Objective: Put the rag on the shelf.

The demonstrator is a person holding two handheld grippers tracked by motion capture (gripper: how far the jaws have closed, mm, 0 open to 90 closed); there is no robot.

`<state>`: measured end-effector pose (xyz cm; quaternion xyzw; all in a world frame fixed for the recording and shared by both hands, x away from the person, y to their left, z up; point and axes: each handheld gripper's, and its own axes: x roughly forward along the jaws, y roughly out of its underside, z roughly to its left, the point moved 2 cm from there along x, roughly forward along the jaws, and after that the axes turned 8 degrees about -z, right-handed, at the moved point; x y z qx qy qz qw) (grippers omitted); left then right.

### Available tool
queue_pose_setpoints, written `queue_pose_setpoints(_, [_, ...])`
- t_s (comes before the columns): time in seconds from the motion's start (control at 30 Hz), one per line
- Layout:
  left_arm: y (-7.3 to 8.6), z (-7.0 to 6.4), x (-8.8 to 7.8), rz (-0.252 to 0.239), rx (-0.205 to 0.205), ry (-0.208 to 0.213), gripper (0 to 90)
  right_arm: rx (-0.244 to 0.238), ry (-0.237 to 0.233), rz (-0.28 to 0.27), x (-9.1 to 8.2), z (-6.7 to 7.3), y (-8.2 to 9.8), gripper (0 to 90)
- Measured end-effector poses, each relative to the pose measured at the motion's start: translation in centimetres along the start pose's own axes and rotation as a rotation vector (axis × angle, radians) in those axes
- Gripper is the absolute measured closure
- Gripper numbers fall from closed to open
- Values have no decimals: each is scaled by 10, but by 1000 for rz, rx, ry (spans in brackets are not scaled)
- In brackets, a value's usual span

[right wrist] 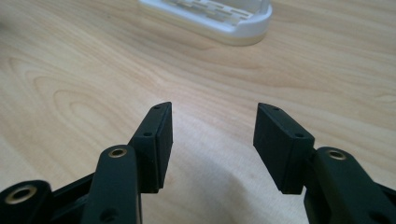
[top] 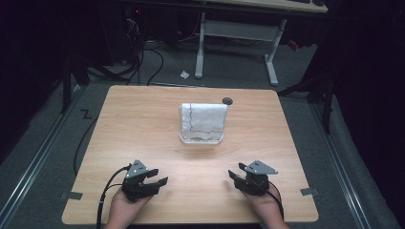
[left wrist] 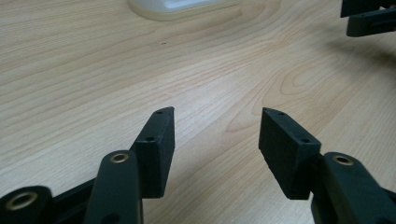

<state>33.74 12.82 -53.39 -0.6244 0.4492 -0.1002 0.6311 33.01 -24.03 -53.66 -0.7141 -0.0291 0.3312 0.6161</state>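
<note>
Left hand-held gripper (top: 152,178) low at near edge of tabletop (top: 119,138), jaws wide, nothing between. Right hand-held gripper (top: 235,177) mirrors it, jaws wide, empty. White tray (top: 201,139) with cloth (top: 203,118) draped over sits dead ahead, mid-tabletop, between both, roughly equidistant, long axis running away from person.

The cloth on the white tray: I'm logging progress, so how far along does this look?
Done: the cloth lies folded on the white tray mid-table. In hand: nothing; the left tongs and right tongs rest open near the table's front edge, apart from the tray. Left: nothing visible tells.
</note>
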Motion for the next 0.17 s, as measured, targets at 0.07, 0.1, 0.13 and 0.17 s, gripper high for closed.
queue_pose_setpoints(0.07, [1, 1, 2, 14, 14, -11, 452, -9, 1, -12, 2, -1, -3, 474])
queue_pose_setpoints(0.1, [2, 1, 2, 15, 14, -14, 449, -6, 1, -10, 3, 0, -3, 474])
queue_pose_setpoints(0.13, [3, 2, 2, 12, 12, -15, 446, -8, -3, -6, 3, 0, -2, 474])
queue_pose_setpoints(0.17, [3, 3, 1, 5, 8, -18, 440, -8, -9, -2, 4, 0, -1, 472])
